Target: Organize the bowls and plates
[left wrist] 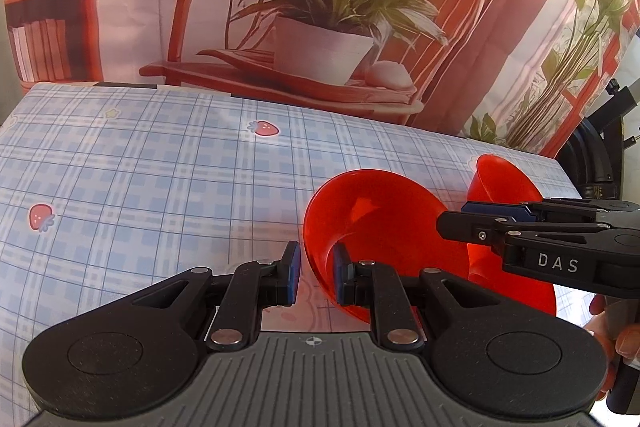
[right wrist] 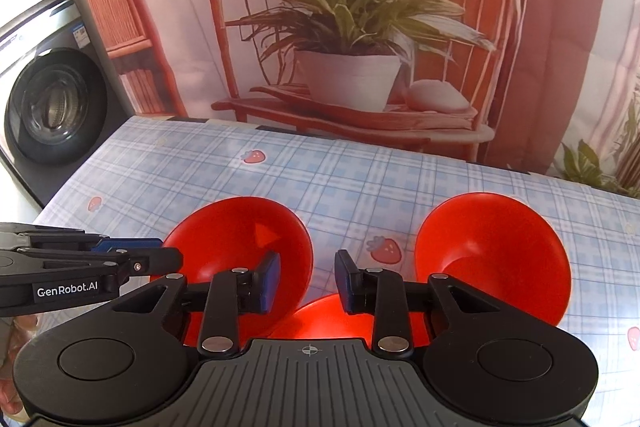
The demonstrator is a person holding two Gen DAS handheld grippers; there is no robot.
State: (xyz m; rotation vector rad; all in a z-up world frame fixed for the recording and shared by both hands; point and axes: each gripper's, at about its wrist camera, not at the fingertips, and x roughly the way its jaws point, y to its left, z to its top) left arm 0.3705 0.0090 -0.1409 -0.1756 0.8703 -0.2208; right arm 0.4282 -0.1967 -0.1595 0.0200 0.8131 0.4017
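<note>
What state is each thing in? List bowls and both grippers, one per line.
left bowl: upright, empty, rim between the left gripper's open fingers.
right bowl: upright, empty, untouched.
near red dish: mostly hidden below the right gripper; type unclear.
left gripper: open, straddling the left bowl's rim.
right gripper: open, holding nothing.

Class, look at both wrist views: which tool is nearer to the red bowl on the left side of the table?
Left. The left tool has its open fingers astride the rim of the left red bowl. The right tool hangs open between the two bowls, over a third red dish.
</note>
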